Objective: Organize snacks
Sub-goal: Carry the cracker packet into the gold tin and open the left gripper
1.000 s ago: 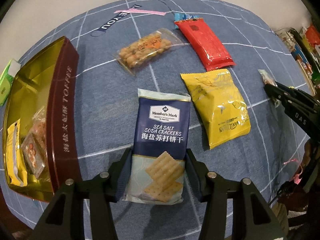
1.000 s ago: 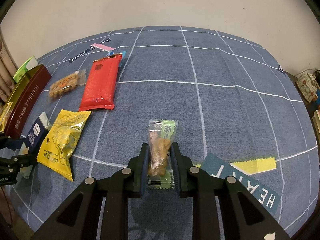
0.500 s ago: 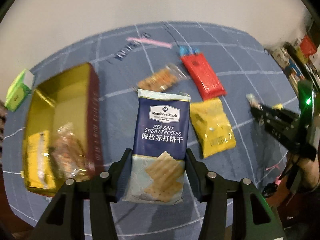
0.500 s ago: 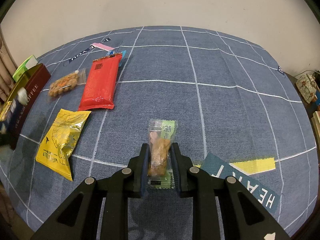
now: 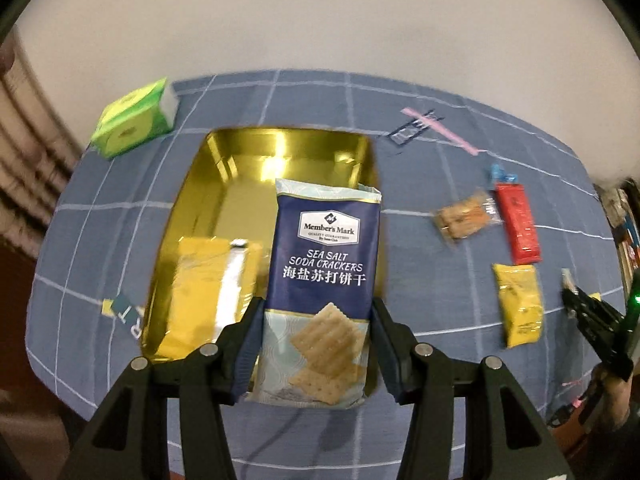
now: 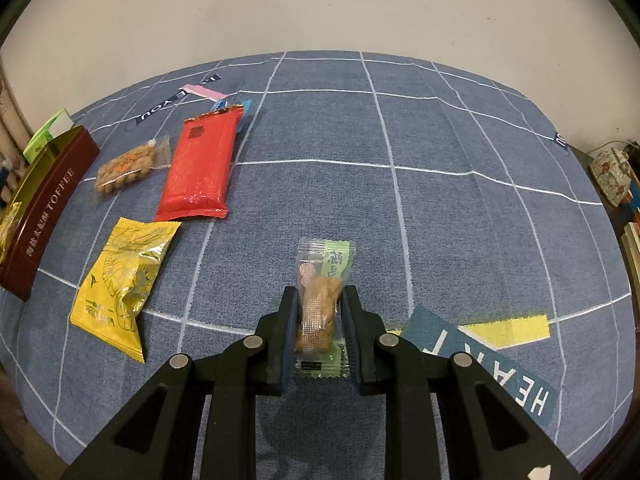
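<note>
The left gripper [image 5: 318,334] clamps the lower half of a navy soda cracker packet [image 5: 322,280], jaws partly apart at the packet's width, with the open gold tin [image 5: 280,152] directly beyond its fingers. The right gripper [image 6: 320,330] pinches a small clear-and-green snack packet [image 6: 322,300], jaws nearly closed; a yellow bag [image 6: 122,280], red packet [image 6: 200,170] and nut packet [image 6: 128,168] lie on the blue cloth [image 6: 440,220] to its left.

We see a mirror-bright gold metal tin [image 5: 280,152], our glossy plastic cracker packet [image 5: 324,264], matt woven blue cloth [image 6: 440,208], shiny red wrapper [image 6: 200,168], crinkled yellow foil pouch [image 6: 120,276], clear film candy wrapper [image 6: 320,304]
</note>
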A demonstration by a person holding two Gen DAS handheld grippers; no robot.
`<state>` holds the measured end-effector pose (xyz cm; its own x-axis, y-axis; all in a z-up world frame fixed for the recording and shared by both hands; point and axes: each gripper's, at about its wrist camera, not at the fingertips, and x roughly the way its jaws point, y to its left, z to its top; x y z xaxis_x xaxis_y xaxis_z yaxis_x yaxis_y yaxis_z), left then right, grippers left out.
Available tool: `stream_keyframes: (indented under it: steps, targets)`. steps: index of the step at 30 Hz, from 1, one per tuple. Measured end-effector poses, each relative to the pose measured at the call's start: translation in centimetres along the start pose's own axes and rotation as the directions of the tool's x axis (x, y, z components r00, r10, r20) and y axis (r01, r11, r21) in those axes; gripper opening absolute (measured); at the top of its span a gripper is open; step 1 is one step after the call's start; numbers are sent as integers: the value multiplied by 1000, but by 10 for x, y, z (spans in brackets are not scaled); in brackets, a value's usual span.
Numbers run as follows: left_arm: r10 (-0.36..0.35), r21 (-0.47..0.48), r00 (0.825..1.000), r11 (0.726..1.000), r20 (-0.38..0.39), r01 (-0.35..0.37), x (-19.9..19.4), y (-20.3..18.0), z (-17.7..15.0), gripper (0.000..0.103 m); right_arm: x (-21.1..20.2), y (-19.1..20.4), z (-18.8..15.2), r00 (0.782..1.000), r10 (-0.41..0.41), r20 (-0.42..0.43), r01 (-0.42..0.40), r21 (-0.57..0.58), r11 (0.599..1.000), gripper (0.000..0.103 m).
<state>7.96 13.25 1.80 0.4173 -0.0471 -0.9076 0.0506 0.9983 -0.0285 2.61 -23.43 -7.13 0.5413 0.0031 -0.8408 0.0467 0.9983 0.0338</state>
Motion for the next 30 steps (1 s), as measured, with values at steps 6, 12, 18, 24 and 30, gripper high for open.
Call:
stream_keyframes:
  steps: [6, 12, 18, 24, 30]
  targets:
    - [30, -50, 999, 998, -39, -31, 21, 23, -8, 52, 0, 1, 0, 1000, -6, -2, 6, 4, 1000, 21]
    - [83, -57, 996, 995, -35, -85, 25, 43, -10, 52, 0, 2, 0, 1000, -12, -4, 12, 8, 1000, 21]
    - [114, -65, 993, 991, -31, -116, 27, 60, -8, 52, 0, 2, 1, 1000, -20, -10, 20, 16, 1000, 21]
    - [135, -71, 991, 988, -26, -137, 28, 68, -7, 52, 0, 4, 3, 999, -30, -26, 30, 15, 999, 21]
    - [113, -97, 993, 989, -28, -115, 29, 74, -7, 53, 0, 9, 3, 999, -44, -31, 45, 15, 999, 20]
